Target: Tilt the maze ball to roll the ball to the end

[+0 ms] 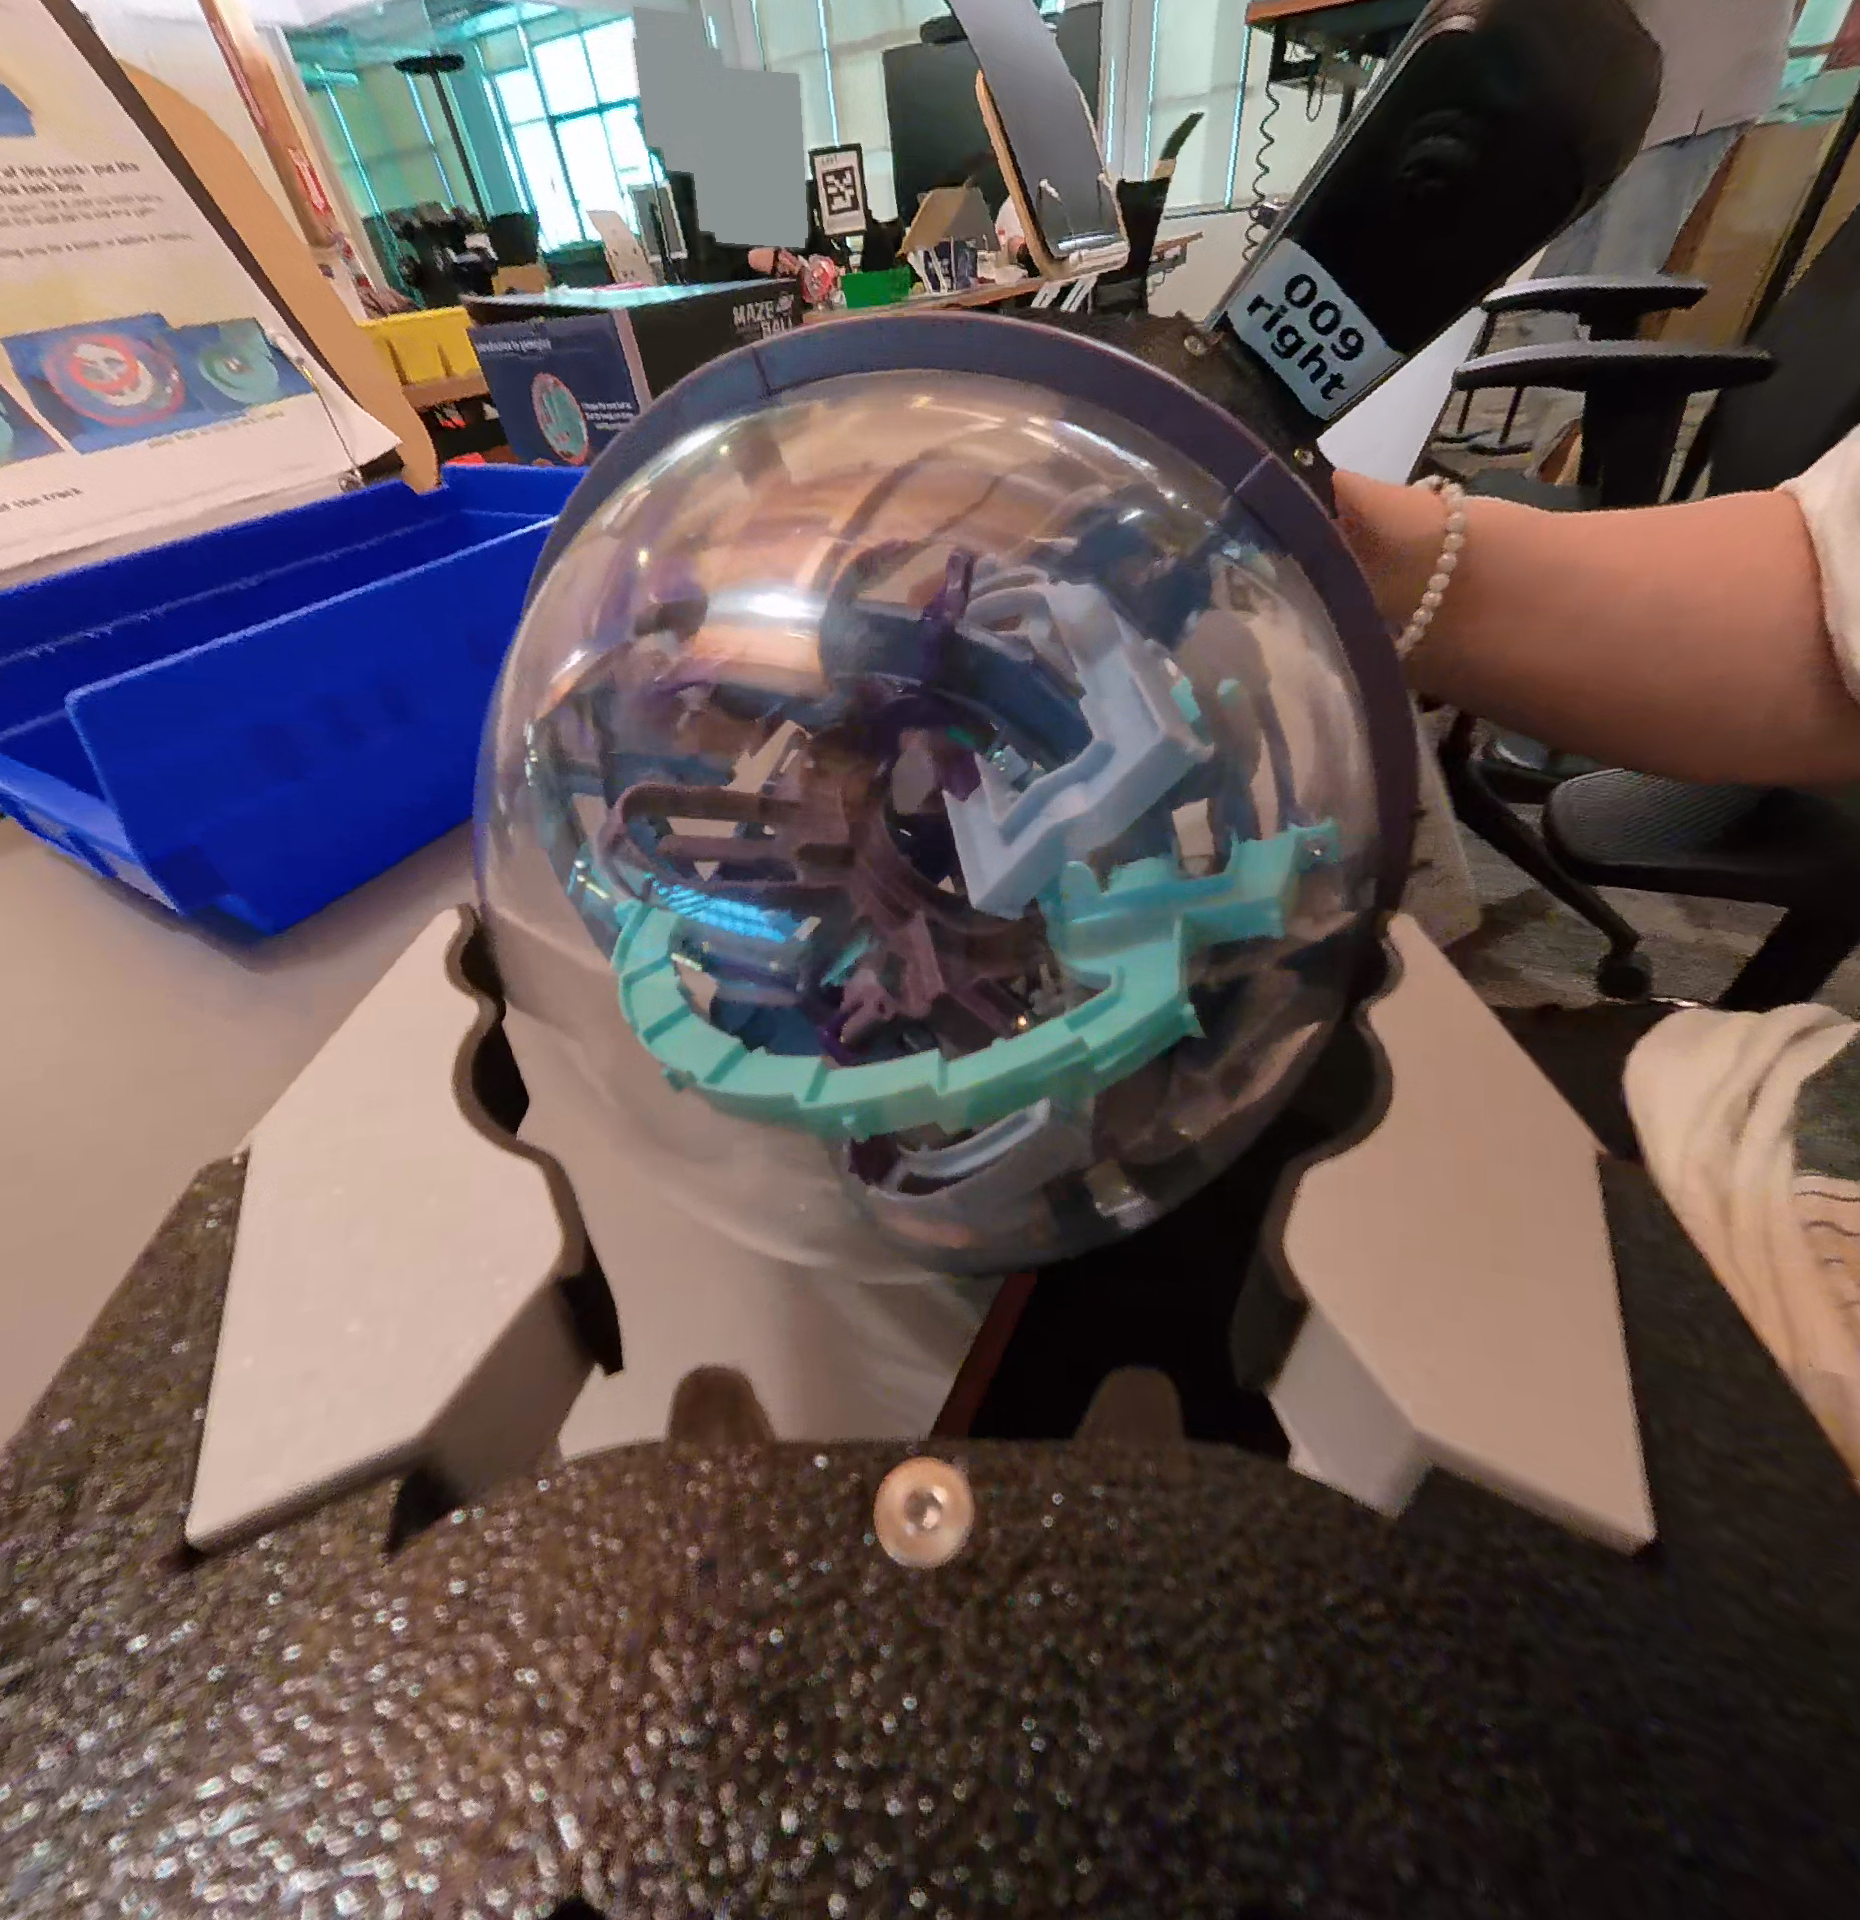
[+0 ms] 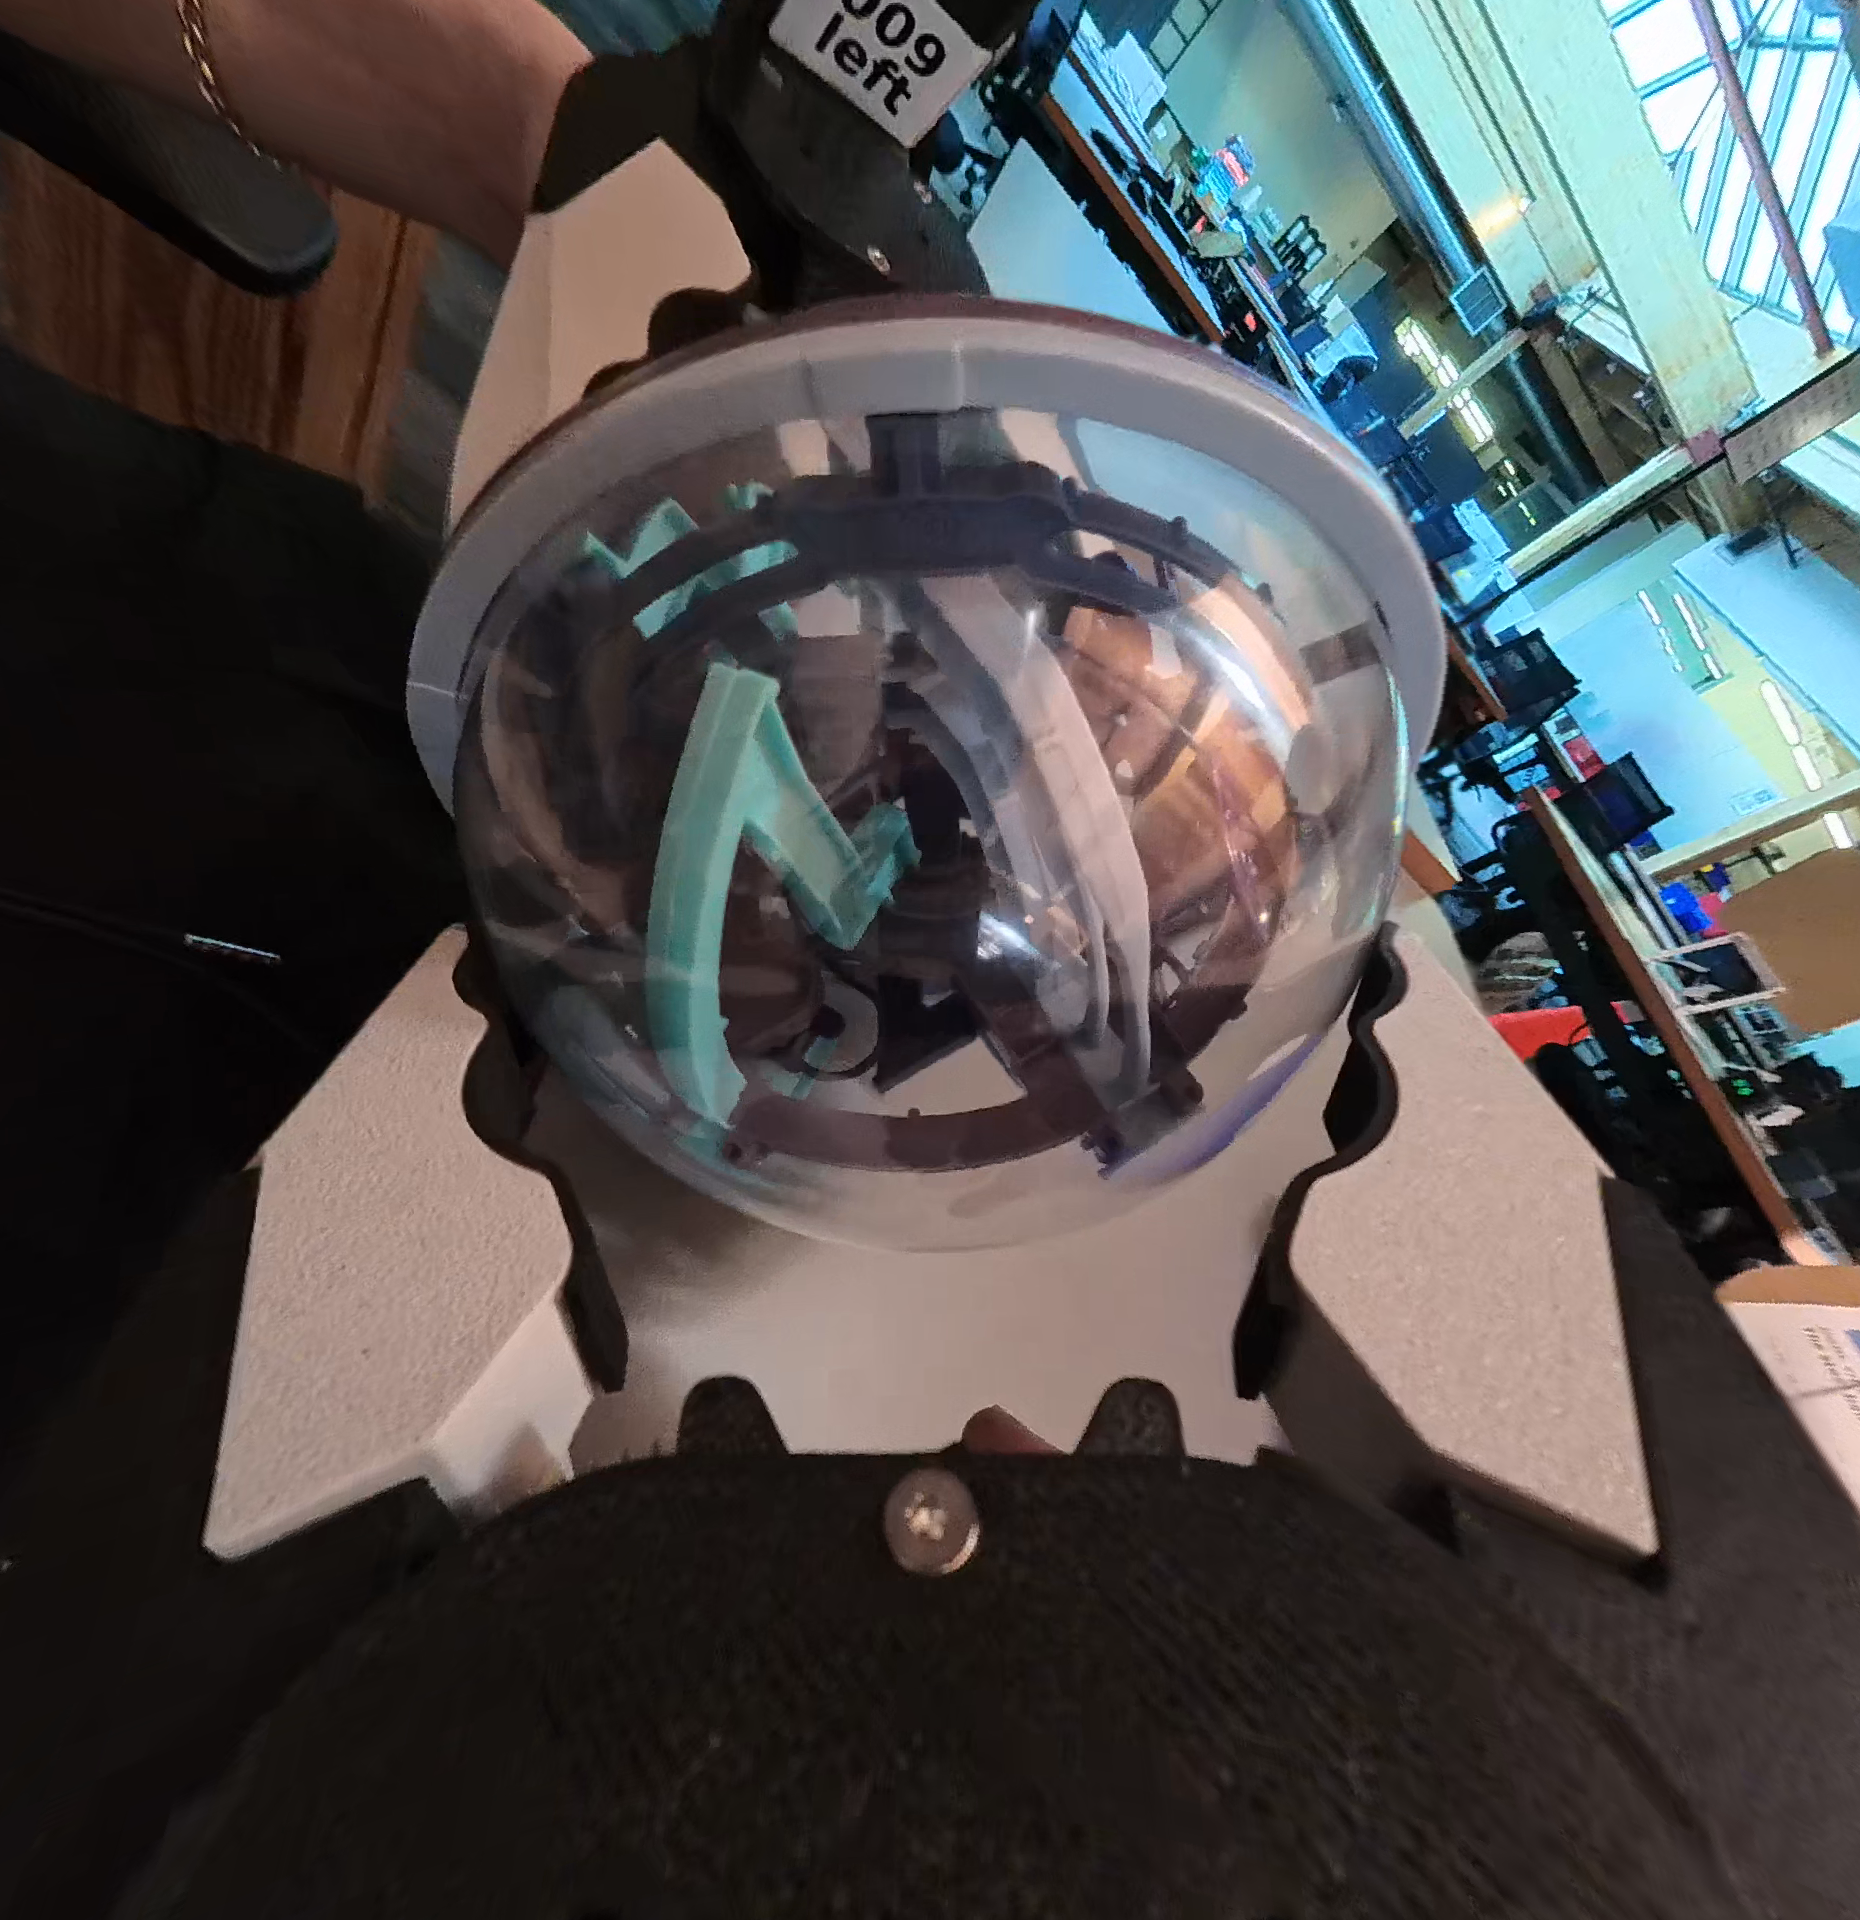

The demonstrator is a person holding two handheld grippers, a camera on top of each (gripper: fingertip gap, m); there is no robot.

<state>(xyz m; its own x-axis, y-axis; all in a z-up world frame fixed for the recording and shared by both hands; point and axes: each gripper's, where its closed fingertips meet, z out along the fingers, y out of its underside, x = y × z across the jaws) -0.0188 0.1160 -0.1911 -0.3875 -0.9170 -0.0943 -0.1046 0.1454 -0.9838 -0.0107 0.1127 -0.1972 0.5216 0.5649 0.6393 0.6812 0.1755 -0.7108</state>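
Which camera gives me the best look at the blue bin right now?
The left wrist view: the blue bin sits in plain sight on the table, left of the maze ball. The right wrist view doesn't show the bin at all.

Blue plastic bin point(image 1: 230, 727) on grey table point(image 1: 95, 1091), propped instruction sheet point(image 1: 105, 291) behind, black office chairs point(image 1: 1632, 343)

1. My left wrist camera looks forward between its fingers, very near the maze ball point(image 1: 936, 821), facing the right gripper.
2. My right wrist camera faces back from the opposite side, equally near the maze ball point(image 2: 926, 790).
3. Both views share it.
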